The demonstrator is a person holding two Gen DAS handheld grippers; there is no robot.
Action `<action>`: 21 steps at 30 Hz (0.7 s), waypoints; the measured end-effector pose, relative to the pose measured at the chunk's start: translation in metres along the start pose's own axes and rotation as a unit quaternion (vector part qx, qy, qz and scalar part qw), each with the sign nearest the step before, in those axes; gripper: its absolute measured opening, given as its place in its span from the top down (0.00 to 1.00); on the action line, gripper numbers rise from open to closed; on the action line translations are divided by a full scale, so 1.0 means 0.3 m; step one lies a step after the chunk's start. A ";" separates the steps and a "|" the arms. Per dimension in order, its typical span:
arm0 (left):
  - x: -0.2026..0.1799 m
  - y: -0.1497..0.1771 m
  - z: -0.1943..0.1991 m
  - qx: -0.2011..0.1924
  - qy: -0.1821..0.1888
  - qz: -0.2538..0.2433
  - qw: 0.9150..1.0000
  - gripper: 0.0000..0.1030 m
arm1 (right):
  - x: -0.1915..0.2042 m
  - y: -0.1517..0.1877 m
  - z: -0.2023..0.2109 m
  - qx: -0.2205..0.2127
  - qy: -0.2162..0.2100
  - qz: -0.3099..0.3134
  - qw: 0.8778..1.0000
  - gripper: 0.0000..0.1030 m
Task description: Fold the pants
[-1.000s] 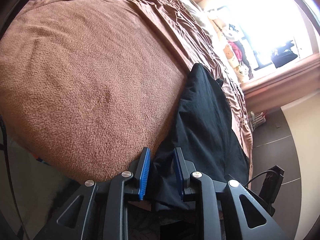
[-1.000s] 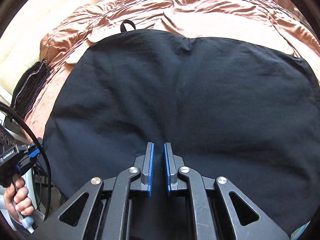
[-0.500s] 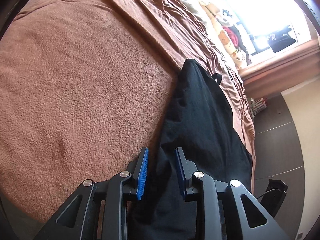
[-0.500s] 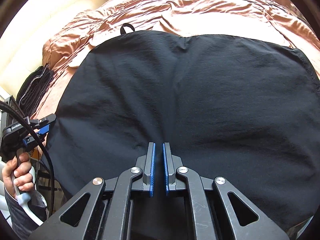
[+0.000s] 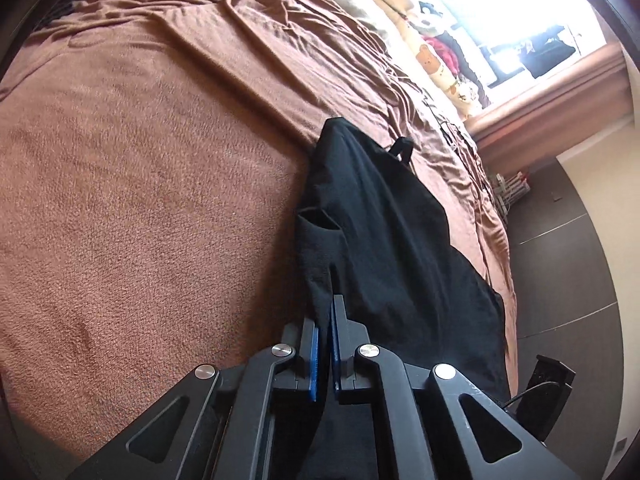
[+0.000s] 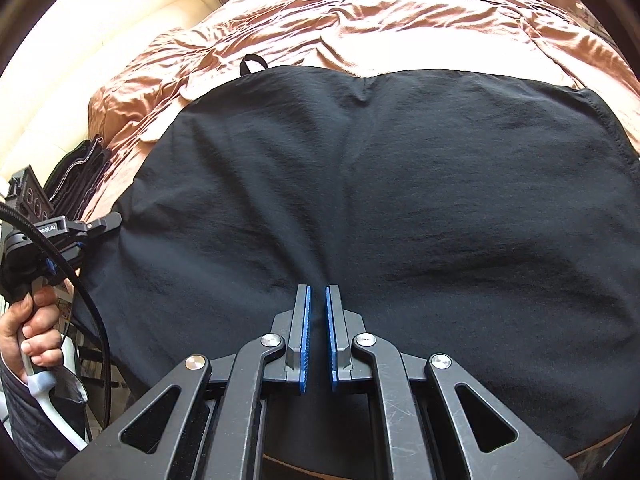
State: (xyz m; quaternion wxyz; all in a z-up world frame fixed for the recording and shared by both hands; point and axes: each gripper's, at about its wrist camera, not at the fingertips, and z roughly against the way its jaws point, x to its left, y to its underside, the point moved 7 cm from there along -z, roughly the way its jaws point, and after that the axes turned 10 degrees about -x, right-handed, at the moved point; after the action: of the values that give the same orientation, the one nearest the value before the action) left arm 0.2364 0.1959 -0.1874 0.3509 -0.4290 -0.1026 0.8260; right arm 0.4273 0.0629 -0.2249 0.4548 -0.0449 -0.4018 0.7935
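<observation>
left gripper (image 5: 325, 322) low at near edge, pinched on black pants (image 5: 384, 232) hem | right gripper (image 6: 317, 312) clamped on same fabric | pants spread flat, lightly wrinkled, on brown blanket (image 5: 140, 184)

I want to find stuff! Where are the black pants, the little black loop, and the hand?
black pants (image 6: 380, 184): right wrist view, middle of the spread cloth.
little black loop (image 6: 253, 63): right wrist view, its top curve.
hand (image 6: 34, 326): right wrist view, fingers around the handle.
</observation>
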 end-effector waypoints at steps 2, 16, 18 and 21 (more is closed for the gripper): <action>-0.035 -0.014 0.015 -0.003 0.008 -0.005 1.000 0.96 | -0.005 0.002 0.002 -0.001 -0.003 -0.002 1.000 0.96; -0.422 -0.073 0.044 -0.006 0.058 -0.077 0.995 0.96 | -0.098 -0.016 0.126 -0.040 0.013 -0.014 0.999 0.96; -0.472 -0.068 0.043 -0.003 0.063 -0.087 0.994 0.96 | -0.113 -0.018 0.151 -0.047 0.014 -0.017 0.999 0.96; -0.542 -0.055 0.036 0.003 0.065 -0.102 0.993 0.96 | -0.138 -0.016 0.189 -0.056 0.018 -0.023 0.998 0.96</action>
State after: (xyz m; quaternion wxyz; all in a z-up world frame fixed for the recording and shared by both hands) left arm 0.2990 0.1009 -0.0695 0.4408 -0.4678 -0.1205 0.7565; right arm 0.4300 -0.0012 -0.1958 0.4769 -0.0754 -0.4387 0.7579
